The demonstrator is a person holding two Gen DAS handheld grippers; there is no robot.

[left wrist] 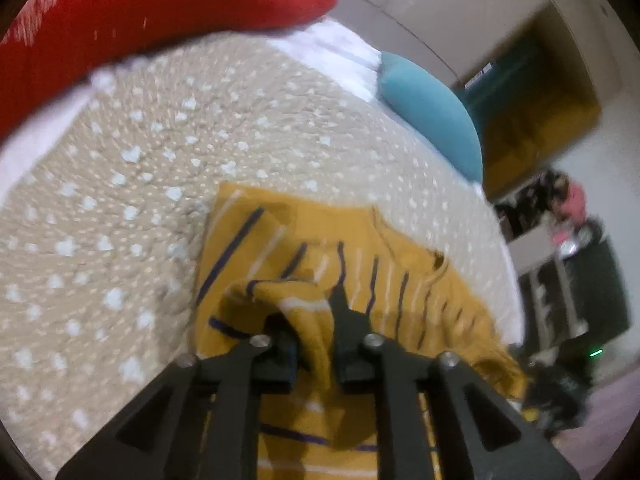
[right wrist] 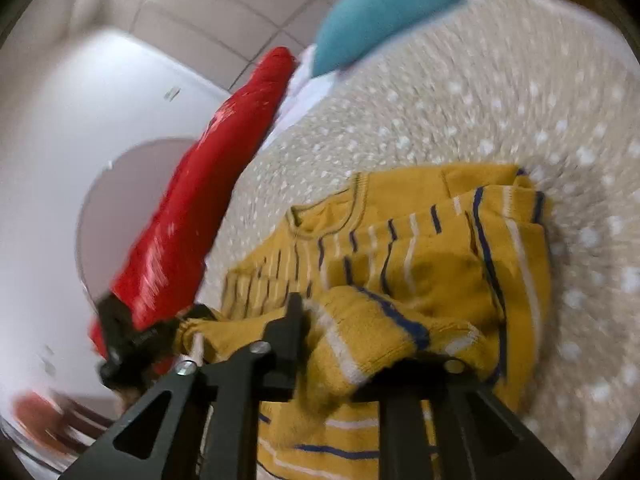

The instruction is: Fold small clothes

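Observation:
A small mustard-yellow sweater (left wrist: 360, 276) with navy and white stripes lies on a beige bedspread (left wrist: 140, 184) dotted white. My left gripper (left wrist: 308, 320) is shut on a bunched edge of the sweater, lifted over the rest of it. In the right wrist view the same sweater (right wrist: 420, 248) is partly folded over itself. My right gripper (right wrist: 320, 328) is shut on another bunched edge of it; the cloth hides the right finger. The left gripper's black body (right wrist: 124, 344) shows at the left, holding the sweater's far edge.
A red pillow (left wrist: 140, 12) and a teal pillow (left wrist: 432, 116) lie at the head of the bed; both show in the right wrist view (right wrist: 208, 184), (right wrist: 372, 12). The bed's edge drops to the room floor with dark furniture (left wrist: 580, 292) at the right.

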